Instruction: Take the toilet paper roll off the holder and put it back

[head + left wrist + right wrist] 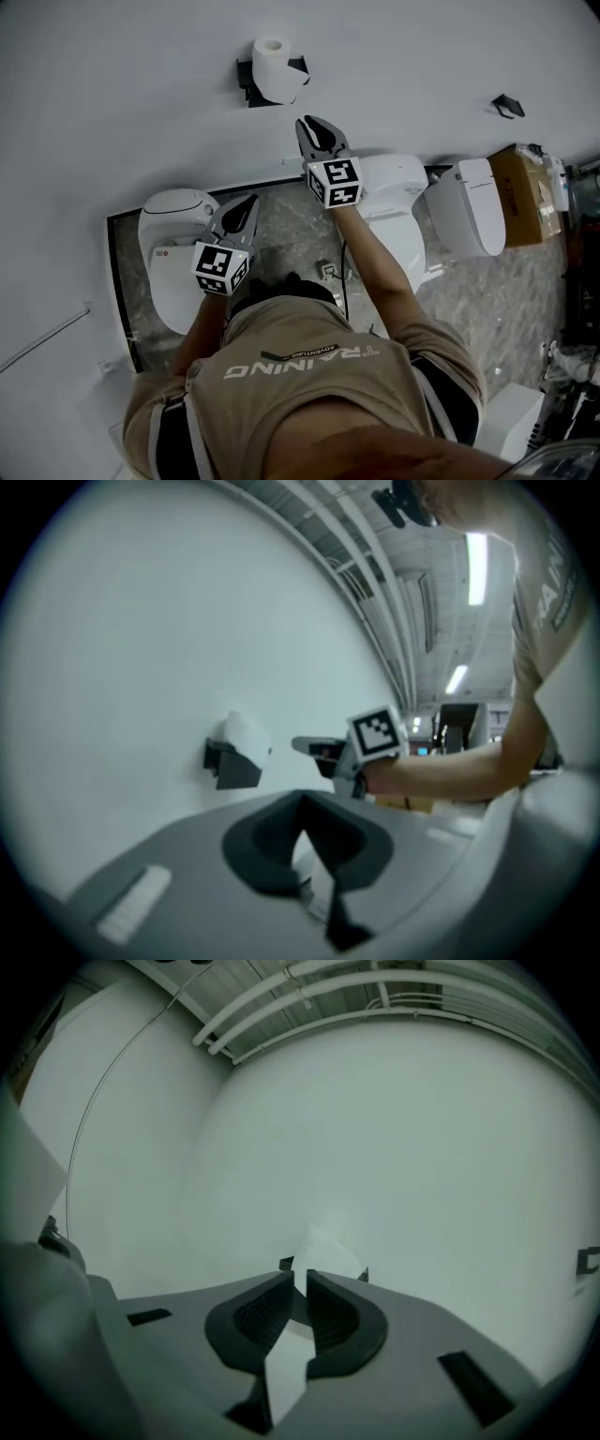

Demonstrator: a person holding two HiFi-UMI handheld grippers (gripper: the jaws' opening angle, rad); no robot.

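Toilet paper roll [273,64] sits on the holder [246,80] on the wall [141,94]. Right gripper [317,131] points at it from close by without touching, jaws nearly together, thin slit, nothing gripped. Left gripper [246,208] is well below the roll, closed and empty.

A plain white wall [422,56] meets a grey marble floor [525,281] lined with white toilets [469,206].

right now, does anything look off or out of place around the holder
Nothing stands out. The roll sits on its holder, not tilted off it, and no tear, spill or damage shows.
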